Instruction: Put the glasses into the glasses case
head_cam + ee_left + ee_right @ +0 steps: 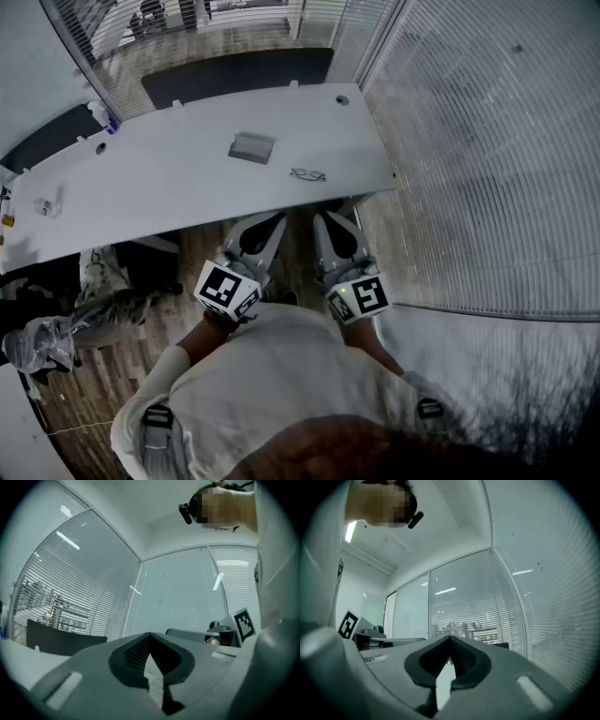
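White table point(169, 192) ahead: glasses point(307, 174) near its front edge, case point(251, 147) just beyond. Left gripper point(265, 228) and right gripper point(330, 228) pressed together, empty, short of the table. Nothing begun, I judge; next I reach in and spread jaws over the glasses.

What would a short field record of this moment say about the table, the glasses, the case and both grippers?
table: white
glasses case: grey, flat on the table; open or closed cannot be told
glasses: on the table, right of the case and nearer the person, apart from it
left gripper: jaws together, nothing between them
right gripper: jaws together, nothing between them
task: not yet started; both grippers are short of the table's near edge
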`<state>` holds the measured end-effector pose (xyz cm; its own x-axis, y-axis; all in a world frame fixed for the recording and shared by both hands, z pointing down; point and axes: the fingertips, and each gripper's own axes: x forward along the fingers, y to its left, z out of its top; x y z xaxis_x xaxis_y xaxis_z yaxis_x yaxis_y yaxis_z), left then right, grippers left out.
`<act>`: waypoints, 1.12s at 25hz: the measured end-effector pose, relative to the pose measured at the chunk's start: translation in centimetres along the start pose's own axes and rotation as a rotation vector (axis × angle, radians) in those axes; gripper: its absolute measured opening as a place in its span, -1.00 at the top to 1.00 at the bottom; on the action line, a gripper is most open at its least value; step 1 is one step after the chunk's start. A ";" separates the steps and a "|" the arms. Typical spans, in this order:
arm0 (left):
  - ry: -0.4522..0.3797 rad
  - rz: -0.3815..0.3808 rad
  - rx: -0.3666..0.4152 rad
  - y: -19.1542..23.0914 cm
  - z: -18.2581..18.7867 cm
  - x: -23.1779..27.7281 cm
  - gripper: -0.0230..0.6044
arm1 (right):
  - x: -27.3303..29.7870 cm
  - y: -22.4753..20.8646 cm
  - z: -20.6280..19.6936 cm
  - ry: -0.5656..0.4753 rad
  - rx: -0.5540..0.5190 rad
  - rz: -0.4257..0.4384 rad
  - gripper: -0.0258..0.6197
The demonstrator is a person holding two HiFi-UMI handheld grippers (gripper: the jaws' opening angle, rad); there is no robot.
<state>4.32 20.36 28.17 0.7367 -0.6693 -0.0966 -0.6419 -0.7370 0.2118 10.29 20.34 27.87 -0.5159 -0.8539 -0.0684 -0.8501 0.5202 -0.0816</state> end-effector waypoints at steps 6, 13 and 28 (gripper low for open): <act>-0.003 0.000 -0.008 0.1 -0.3 0.0 0.93 | 0.1 0.1 0.1 -0.001 0.002 0.005 0.92; 0.002 -0.006 -0.009 -0.1 -0.3 0.6 0.93 | 0.1 -0.4 0.5 -0.024 0.029 0.006 0.92; 0.026 0.026 -0.034 -3.8 -2.0 4.4 0.93 | -3.2 -5.3 0.1 0.013 0.075 0.010 0.92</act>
<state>10.42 20.37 28.90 0.7254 -0.6852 -0.0656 -0.6534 -0.7155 0.2473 16.43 20.30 28.44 -0.5258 -0.8487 -0.0567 -0.8351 0.5277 -0.1555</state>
